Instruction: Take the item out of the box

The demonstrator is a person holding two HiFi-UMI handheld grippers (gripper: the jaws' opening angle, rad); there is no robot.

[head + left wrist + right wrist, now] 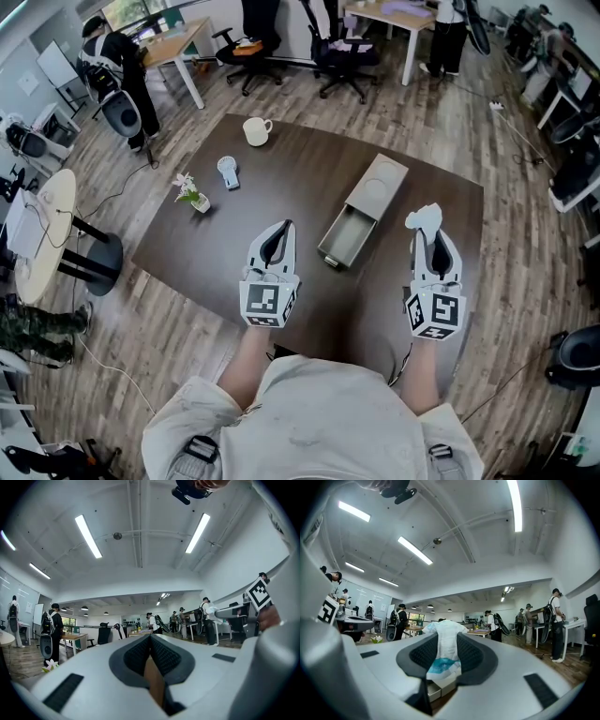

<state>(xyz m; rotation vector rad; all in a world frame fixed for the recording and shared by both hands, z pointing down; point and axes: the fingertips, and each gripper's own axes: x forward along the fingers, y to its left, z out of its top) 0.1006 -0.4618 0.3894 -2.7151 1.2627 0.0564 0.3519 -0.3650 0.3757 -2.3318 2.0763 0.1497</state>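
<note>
The right gripper (427, 242) grips a white packet (424, 218) with blue print over the table (216, 253), just right of the open box (380, 187), while the left gripper (279, 232), jaws together and empty, hangs at the box's left.

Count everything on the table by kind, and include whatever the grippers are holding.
Cup: 1
Potted flower: 1
Small light-blue object: 1
Box, drawer slid open: 1
White packet, clamped in the right gripper: 1
Total: 5
</note>
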